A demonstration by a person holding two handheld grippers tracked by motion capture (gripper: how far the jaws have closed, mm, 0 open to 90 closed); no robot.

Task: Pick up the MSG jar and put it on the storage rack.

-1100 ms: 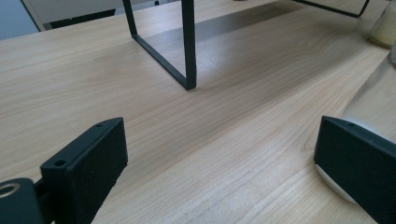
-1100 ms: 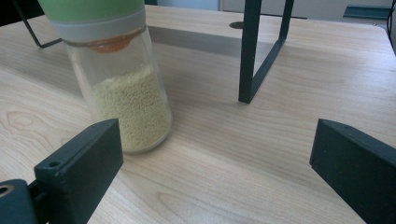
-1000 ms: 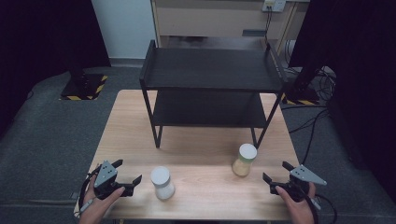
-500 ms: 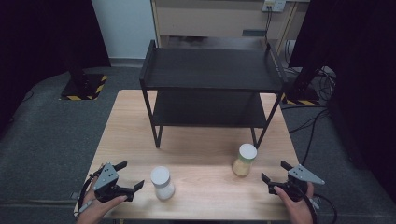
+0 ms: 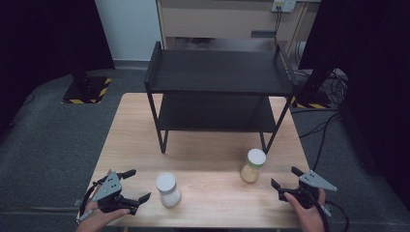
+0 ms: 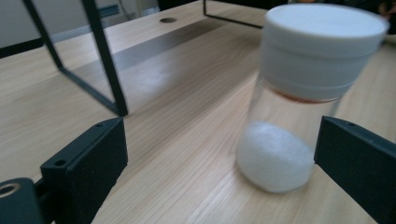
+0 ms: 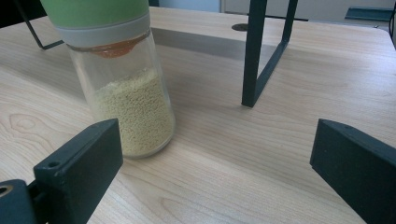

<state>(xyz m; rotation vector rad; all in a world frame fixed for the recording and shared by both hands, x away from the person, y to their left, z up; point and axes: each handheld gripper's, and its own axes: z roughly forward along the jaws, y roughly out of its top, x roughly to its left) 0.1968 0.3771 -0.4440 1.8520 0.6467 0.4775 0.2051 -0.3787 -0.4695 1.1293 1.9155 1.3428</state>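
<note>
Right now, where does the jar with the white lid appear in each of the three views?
High view: the white-lidded jar stands near the front edge of the table, just right of the left gripper.
Left gripper view: it is at right, between the open jaws and nearer the right one.
Right gripper view: not in it.
Shared landmark: the black shelf rack, whose legs stand behind both jars.

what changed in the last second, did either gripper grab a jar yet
No grab yet. The left gripper slid slightly toward the near table edge, open, facing the white-lidded jar. The right gripper barely shifted, open beside the green-lidded jar. Both jars and the black shelf stayed put.
</note>
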